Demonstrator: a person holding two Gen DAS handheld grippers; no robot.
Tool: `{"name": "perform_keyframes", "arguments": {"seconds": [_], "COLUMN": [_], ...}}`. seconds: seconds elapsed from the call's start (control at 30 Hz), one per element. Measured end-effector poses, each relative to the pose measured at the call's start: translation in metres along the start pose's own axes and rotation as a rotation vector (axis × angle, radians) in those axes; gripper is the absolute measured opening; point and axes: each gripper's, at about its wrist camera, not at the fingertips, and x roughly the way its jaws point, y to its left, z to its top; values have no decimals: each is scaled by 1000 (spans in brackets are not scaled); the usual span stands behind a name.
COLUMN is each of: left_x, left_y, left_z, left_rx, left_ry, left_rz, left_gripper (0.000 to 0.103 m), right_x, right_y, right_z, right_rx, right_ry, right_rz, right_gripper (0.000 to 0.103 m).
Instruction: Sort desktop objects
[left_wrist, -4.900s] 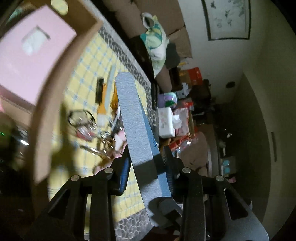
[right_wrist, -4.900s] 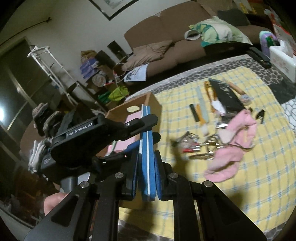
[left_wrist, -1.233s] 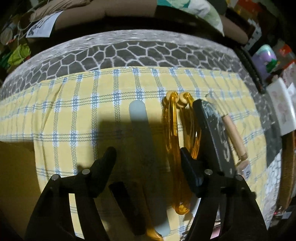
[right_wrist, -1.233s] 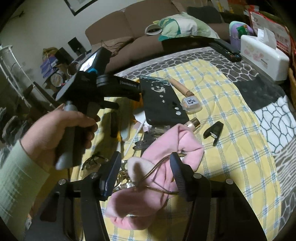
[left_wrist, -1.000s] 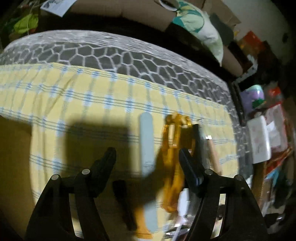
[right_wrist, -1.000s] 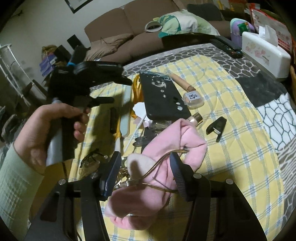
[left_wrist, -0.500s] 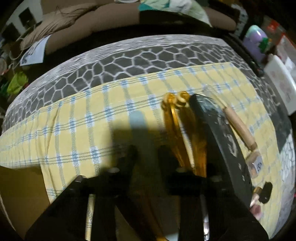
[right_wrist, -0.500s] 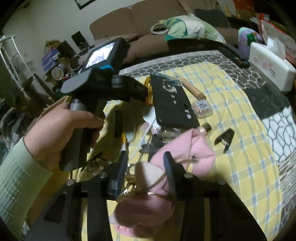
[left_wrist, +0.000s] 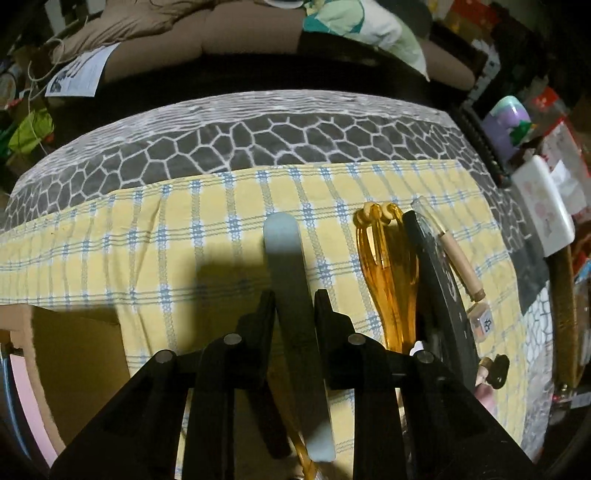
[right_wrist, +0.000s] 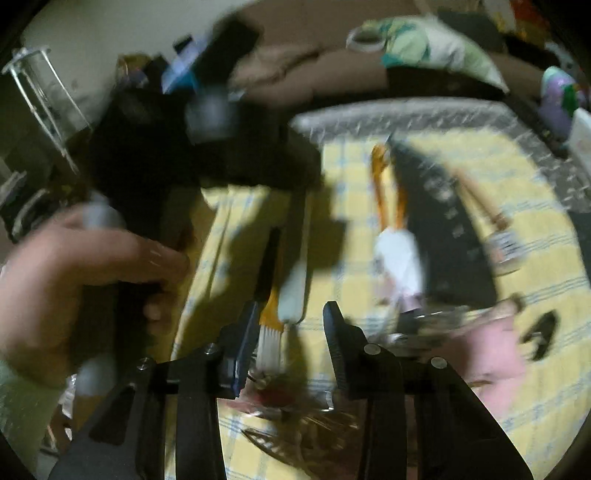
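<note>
A: Where does the sorting stand?

B: Mid-pick. In the left wrist view the left gripper (left_wrist: 294, 302) has its 2 jaws drawn in tight against a pale grey-blue nail file (left_wrist: 291, 295), which runs up the centre of the frame over the yellow checked cloth (left_wrist: 147, 236).

A: And the right gripper (right_wrist: 290, 314)?

B: Partly open, holding nothing I can see. That view is blurred. Its jaws hang above a small orange-handled brush (right_wrist: 269, 332) at lower centre.

A: What's left?

B: Plenty, I'd judge. An amber hair clip (left_wrist: 388, 273) and a black case (left_wrist: 443, 299) lie at right of centre, a pink cloth (right_wrist: 491, 350) at lower right, and what looks like a tangle of keys at bottom centre.

A: The destination?

B: Probably the cardboard box (left_wrist: 74, 350) at lower left, with a pink item inside.
</note>
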Motion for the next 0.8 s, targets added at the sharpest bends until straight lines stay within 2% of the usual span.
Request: {"name": "perform_keyframes", "arguments": {"seconds": [0.17, 0.27, 0.33, 0.47, 0.63, 0.8], "left_x": [7, 11, 10, 8, -9, -40], "left_y": [2, 4, 7, 13, 20, 19], "left_z": [-3, -5, -6, -6, -10, -12], "left_rx": [-2, -10, -22, -48, -88, -105], "left_ry": [17, 25, 24, 26, 16, 1], "left_rz": [0, -7, -14, -39, -95, -160], "left_gripper": [20, 20, 20, 20, 20, 19], "right_x": [35, 40, 42, 41, 28, 9], "right_y": [4, 6, 12, 18, -12, -13], "right_z": [-1, 3, 5, 3, 3, 4], "right_rx": [2, -6, -55, -111, 101, 103], "right_ry": [103, 100, 107, 90, 65, 61], "right_rz": [-7, -17, -55, -72, 81, 72], "right_gripper": [37, 36, 21, 21, 14, 12]}}
